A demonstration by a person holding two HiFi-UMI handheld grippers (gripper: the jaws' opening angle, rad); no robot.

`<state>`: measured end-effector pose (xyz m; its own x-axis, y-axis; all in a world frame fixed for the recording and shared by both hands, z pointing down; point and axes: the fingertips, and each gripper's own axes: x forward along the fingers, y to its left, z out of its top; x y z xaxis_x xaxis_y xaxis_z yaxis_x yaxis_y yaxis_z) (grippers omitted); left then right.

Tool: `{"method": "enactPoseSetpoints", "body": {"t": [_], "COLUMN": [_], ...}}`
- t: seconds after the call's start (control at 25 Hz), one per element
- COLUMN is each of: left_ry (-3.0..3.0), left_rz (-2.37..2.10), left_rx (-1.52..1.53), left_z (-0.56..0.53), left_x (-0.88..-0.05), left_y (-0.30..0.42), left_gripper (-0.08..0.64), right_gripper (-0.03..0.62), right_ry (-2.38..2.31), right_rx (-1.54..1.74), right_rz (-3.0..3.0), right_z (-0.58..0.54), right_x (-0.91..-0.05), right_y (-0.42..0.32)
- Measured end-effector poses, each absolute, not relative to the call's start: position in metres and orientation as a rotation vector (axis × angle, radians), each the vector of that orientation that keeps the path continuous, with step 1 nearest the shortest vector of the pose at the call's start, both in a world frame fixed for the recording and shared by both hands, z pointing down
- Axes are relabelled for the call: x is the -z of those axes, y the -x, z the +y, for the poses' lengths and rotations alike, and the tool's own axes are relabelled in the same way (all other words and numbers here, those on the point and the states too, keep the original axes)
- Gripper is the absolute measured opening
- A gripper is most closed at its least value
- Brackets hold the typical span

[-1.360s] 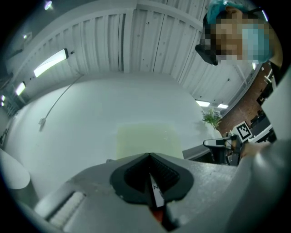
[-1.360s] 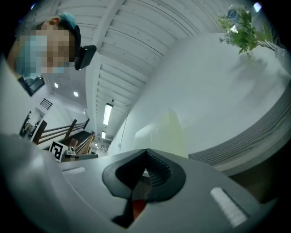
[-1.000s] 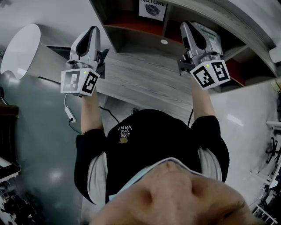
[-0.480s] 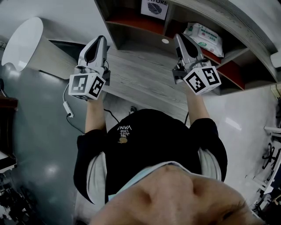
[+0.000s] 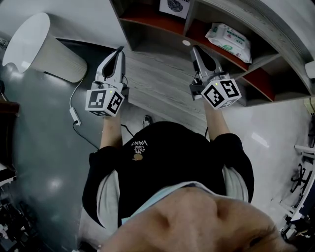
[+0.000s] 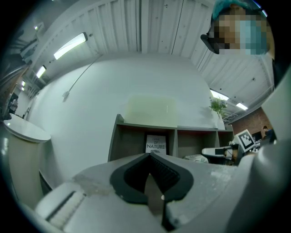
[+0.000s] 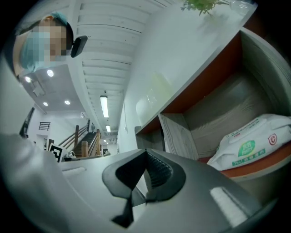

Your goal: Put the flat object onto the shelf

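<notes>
The left tongs (image 5: 119, 53) and the right tongs (image 5: 195, 50) are both shut tight with nothing in them. They hang over the worktop (image 5: 157, 83), and I think their job is done. Farther back, the flat pack (image 5: 228, 41) lies in the right box of the shelf (image 5: 189, 22), near its front edge. A second ago the tongs were higher and closer to the shelf. Now they have come down and back.

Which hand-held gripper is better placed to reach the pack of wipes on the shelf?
Right. The right hand-held gripper points toward the compartment holding the pack of wipes, which shows at its view's right side. The left hand-held gripper faces the NATURE sign's compartment. Both are shut and empty.
</notes>
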<state>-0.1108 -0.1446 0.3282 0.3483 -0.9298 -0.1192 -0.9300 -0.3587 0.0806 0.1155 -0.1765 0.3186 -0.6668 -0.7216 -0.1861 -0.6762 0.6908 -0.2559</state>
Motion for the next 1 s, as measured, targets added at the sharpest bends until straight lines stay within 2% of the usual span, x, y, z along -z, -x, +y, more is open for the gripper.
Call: {"method": "enactPoseSetpoints", "body": {"t": [1.0], "left_ry": [2.666], "left_rz": [2.001], "left_rx": [-0.179], "left_z": [-0.099], "left_x": [-0.414], "left_y": [0.1], "left_gripper": [0.001], "right_gripper": [-0.002], "right_ry": [1.078], "right_rx": [0.496], "right_rz": [2.753], "right_z": [-0.15], "right_x": [-0.399], "right_y": [-0.109]}}
